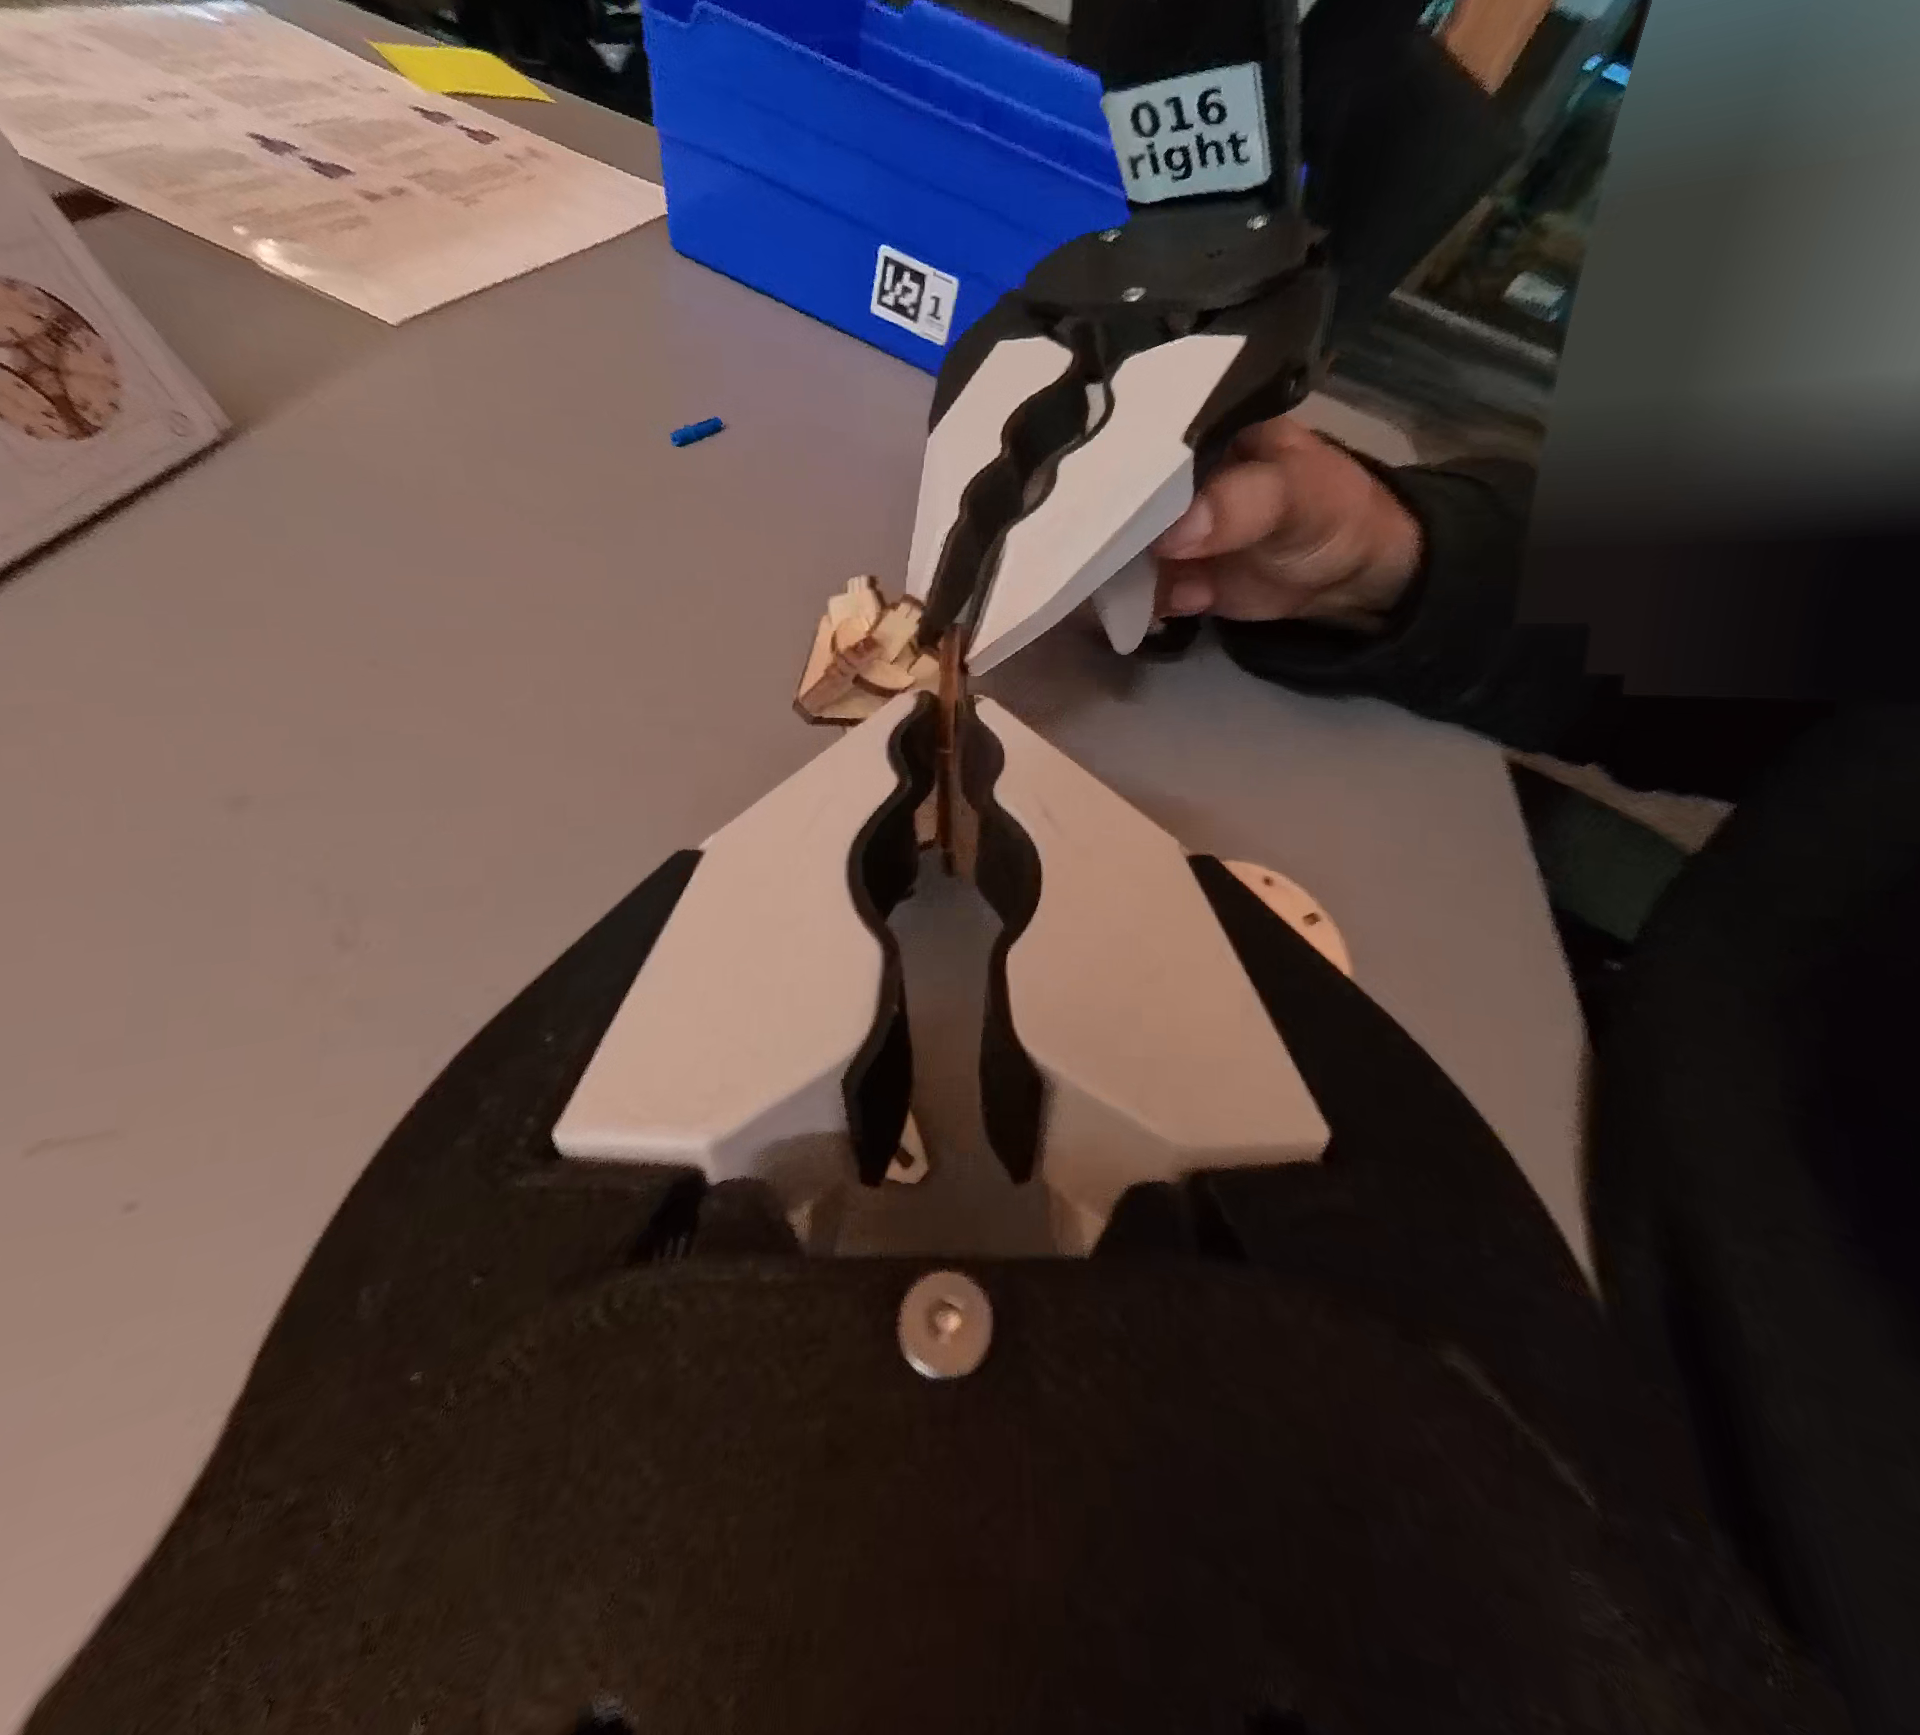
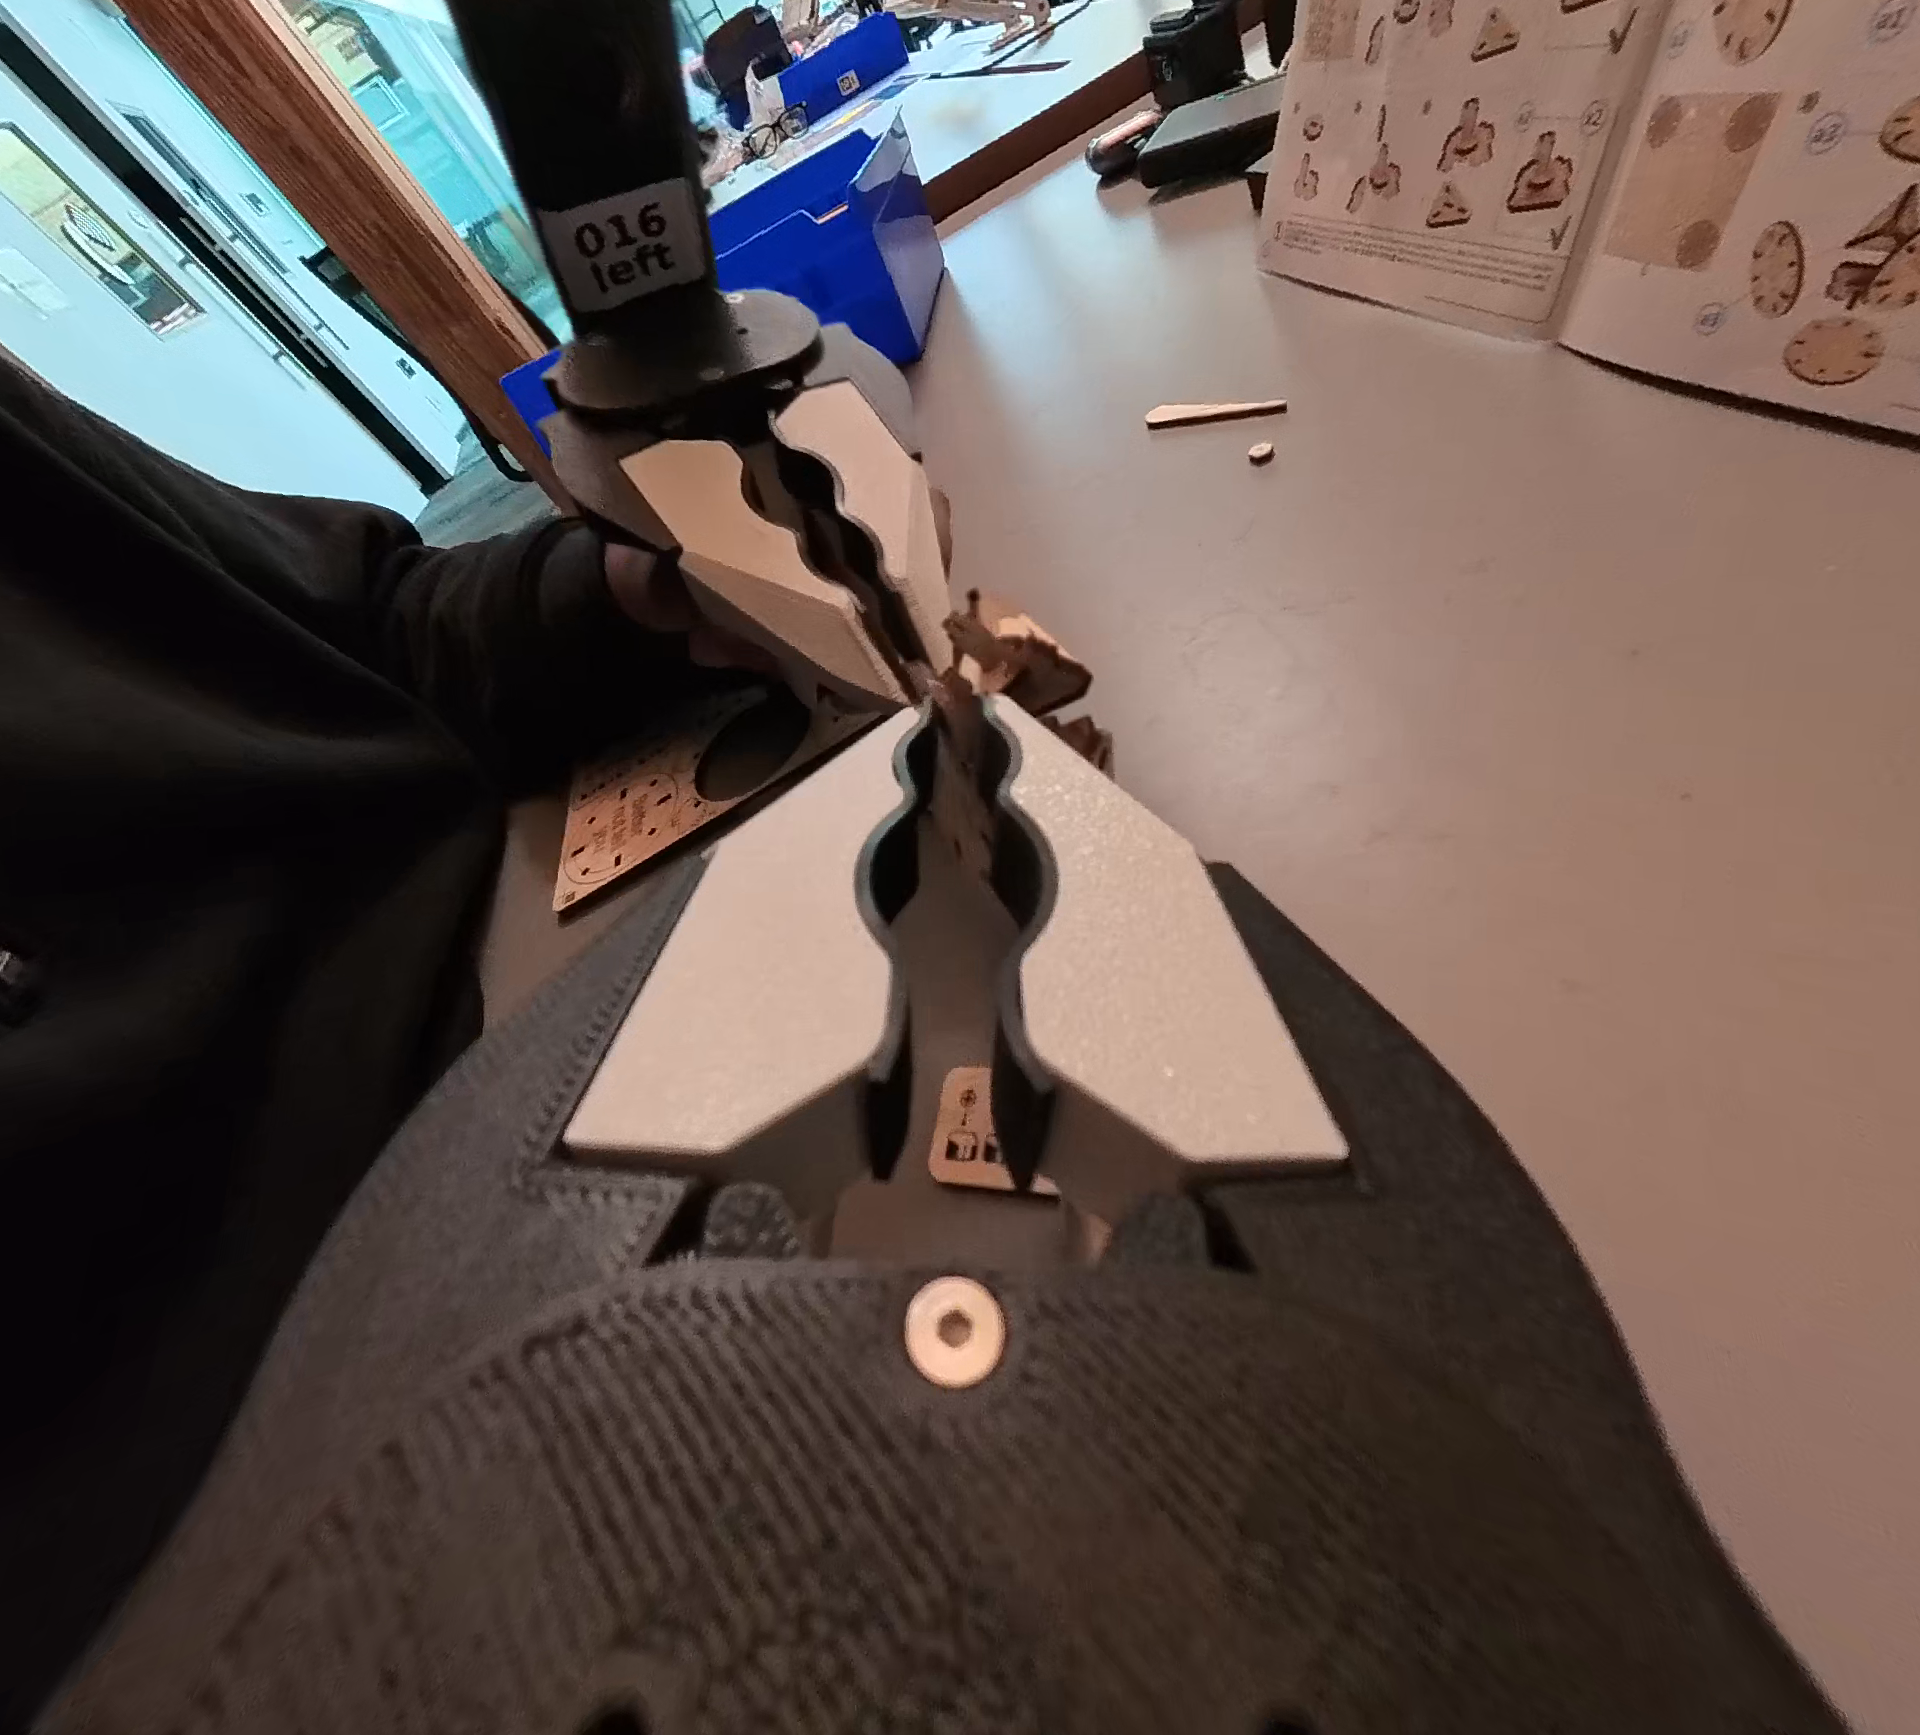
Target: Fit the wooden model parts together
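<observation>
In the left wrist view, the left tool (image 1: 948, 709) is pinching a thin, flat brown wooden piece (image 1: 948, 771) edge-on, its tips closed tight against the piece's faces, while the right tool (image 1: 951, 641) is coming down from above and meeting the same piece at its far end, its tips nearly together around it. Just beyond the tips a small wooden model (image 1: 857, 651) of pale slotted parts is sitting on the grey desk (image 1: 468, 750), with a blue bin (image 1: 862, 158), a small blue peg (image 1: 696, 432) and printed sheets (image 1: 312, 147) farther off. In the right wrist view, the right tool (image 2: 951, 714) is closing on the wooden piece (image 2: 961, 792), which is showing a notched, toothed edge and running back between the fingers, and the left tool (image 2: 914, 683) is gripping it from the other side, so the piece is hanging in the air between the two, above the desk and just beside the model (image 2: 1023, 646). A cut-out wooden sheet (image 2: 634, 812) is lying under the left hand and an open instruction booklet (image 2: 1558, 75) is standing at the back. The piece is looking very light, stiff but thin, so likely to snap or split if bent or twisted; holding it flat across its faces, away from the teeth, seems safest.
</observation>
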`<state>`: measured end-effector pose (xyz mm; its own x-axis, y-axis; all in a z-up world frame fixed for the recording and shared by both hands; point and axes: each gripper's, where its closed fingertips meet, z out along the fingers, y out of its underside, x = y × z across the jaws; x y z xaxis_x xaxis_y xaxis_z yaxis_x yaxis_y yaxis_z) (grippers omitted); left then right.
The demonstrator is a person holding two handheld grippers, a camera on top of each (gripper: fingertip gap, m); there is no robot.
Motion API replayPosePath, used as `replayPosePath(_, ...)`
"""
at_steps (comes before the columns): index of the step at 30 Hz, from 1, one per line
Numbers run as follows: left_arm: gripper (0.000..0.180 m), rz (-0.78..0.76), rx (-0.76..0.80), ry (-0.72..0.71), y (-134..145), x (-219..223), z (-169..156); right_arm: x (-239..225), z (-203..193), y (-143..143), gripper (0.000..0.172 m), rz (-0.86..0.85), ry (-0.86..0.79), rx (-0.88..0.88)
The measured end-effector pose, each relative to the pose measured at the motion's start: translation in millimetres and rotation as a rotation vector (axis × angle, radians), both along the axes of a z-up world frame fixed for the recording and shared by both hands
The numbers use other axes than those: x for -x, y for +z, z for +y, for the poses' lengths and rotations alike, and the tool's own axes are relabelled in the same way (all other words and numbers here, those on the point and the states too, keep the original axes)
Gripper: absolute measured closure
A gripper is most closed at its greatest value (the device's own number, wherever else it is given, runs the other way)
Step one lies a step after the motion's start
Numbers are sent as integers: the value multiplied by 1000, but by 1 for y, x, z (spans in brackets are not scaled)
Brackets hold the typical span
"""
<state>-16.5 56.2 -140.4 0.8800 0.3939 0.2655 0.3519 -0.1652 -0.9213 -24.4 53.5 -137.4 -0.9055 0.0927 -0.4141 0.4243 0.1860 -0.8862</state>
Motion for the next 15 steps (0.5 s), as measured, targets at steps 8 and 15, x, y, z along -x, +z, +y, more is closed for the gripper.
replayPosePath(8, 180, -163, -90, -5, -1, 0, 3, 1, 1, 0, 166, 72, -5, -3)
replayPosePath(15, 180, -162, -95, 45, -1, 3, 5, 5, 2, -1, 165, 78, -26, 0)
